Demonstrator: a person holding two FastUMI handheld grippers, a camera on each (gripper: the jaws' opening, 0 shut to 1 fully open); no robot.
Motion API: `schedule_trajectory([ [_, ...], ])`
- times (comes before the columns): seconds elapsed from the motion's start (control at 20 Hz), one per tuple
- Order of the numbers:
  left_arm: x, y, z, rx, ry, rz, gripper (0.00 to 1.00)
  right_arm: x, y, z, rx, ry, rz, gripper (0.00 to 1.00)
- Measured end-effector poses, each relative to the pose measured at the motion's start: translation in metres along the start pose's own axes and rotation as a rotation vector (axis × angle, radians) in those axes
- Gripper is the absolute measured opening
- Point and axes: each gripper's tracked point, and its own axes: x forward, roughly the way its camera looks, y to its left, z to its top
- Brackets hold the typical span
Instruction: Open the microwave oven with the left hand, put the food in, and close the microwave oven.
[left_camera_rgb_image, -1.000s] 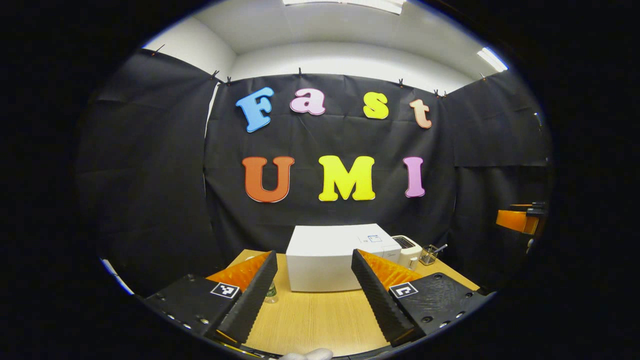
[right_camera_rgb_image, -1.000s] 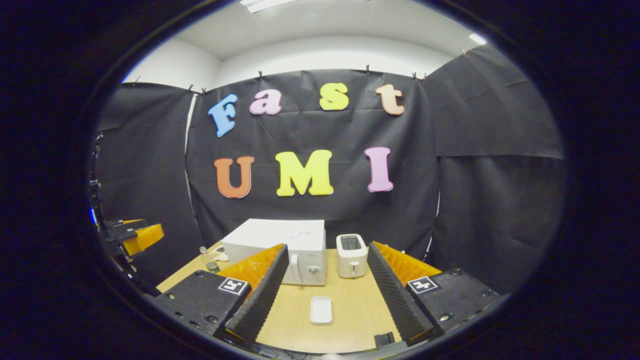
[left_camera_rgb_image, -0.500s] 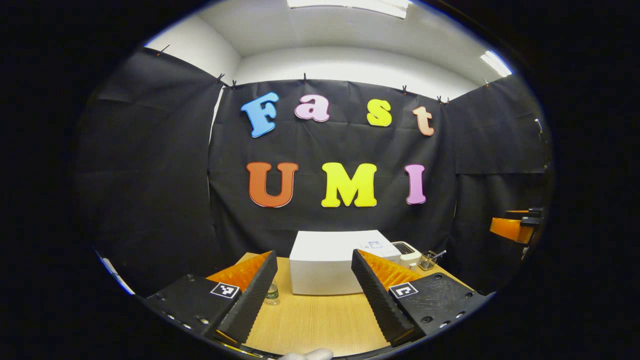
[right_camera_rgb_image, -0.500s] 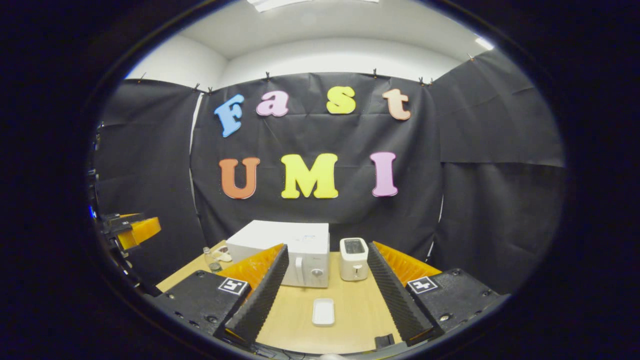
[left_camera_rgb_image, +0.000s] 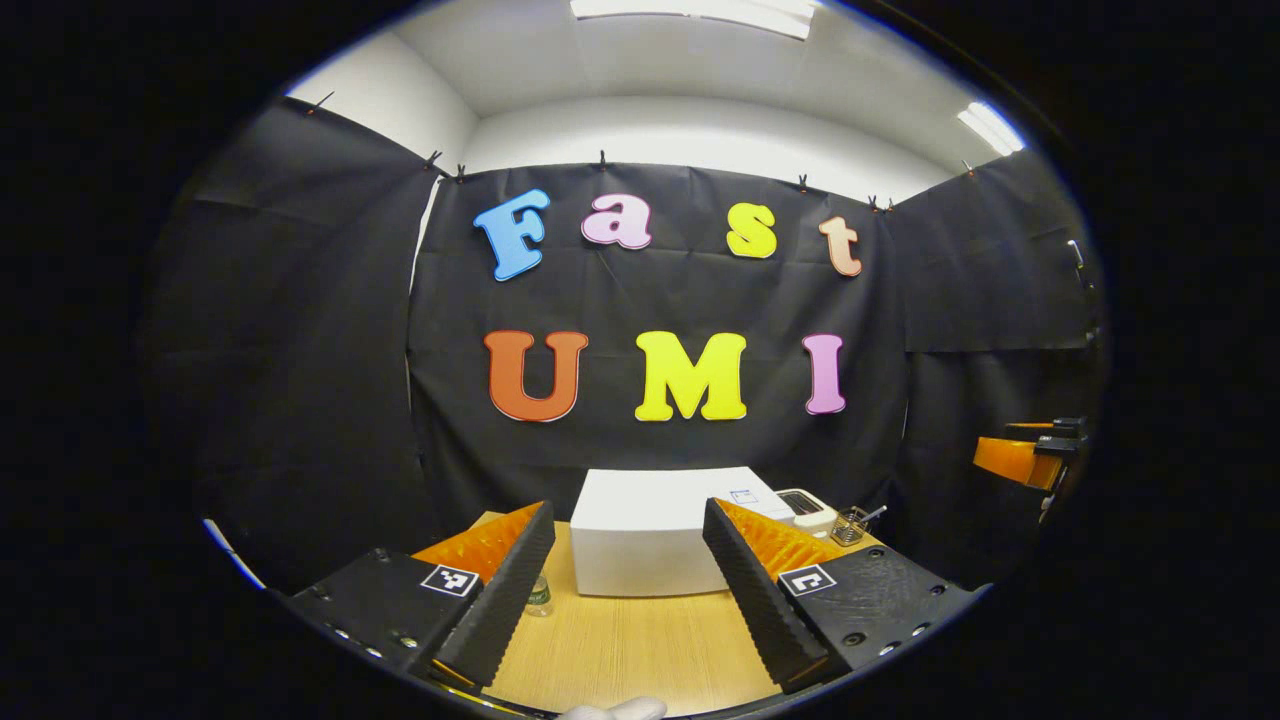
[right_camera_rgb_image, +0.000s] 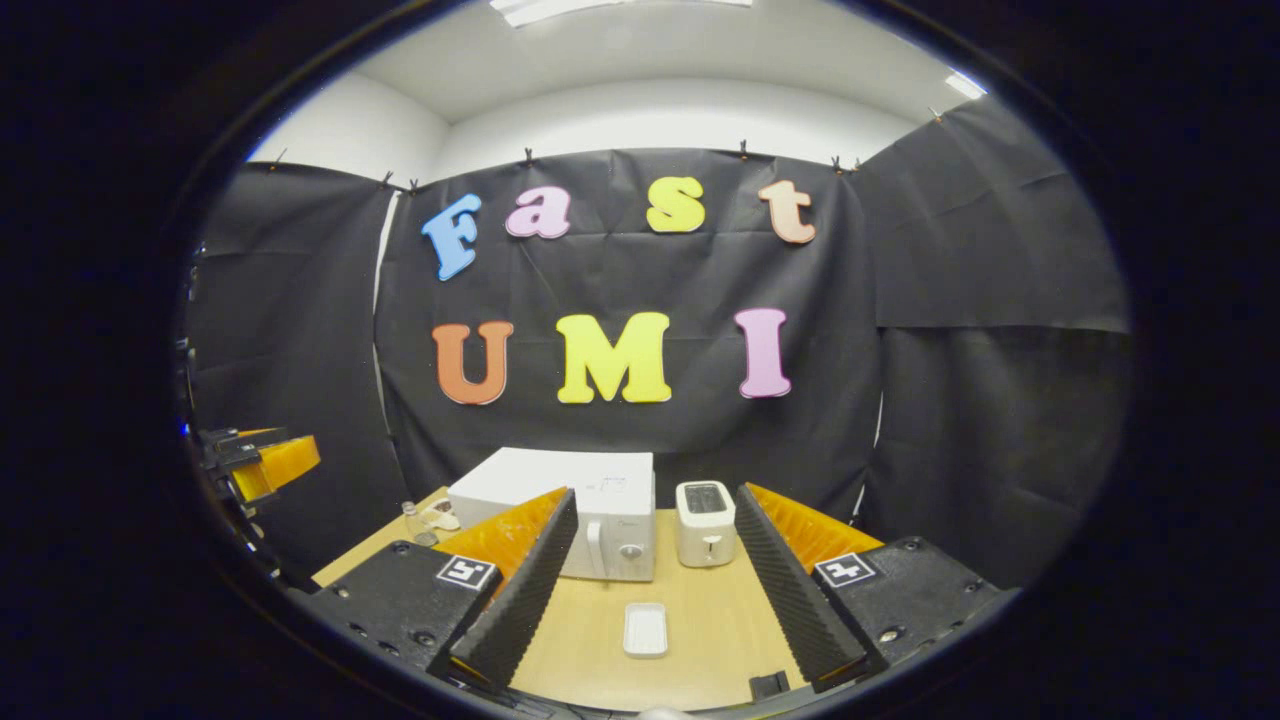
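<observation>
Right now you are holding both grippers spread wide and empty above the wooden table: the left gripper is facing the microwave oven, whose door is sitting shut. Between the right gripper fingers, the white food tray is lying just before the microwave, beside the toaster.

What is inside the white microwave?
Can't tell: the microwave has its door shut, so its inside is hidden. A small white tray lies on the table in front of it.
</observation>
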Motion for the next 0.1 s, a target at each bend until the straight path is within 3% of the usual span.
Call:
schedule_trajectory([
  [0.05, 0.0003, 0.0013, 0.0002, 0.003, -0.001, 0.001, 0.93, 0.0008, 0.0003, 0.0003, 0.002, 0.000, 0.000, 0.90],
  [0.1, 0.0023, 0.0024, 0.0007, 0.006, 0.000, 0.002, 0.93, 0.0019, 0.0015, 0.0015, 0.004, -0.001, 0.002, 0.90],
])
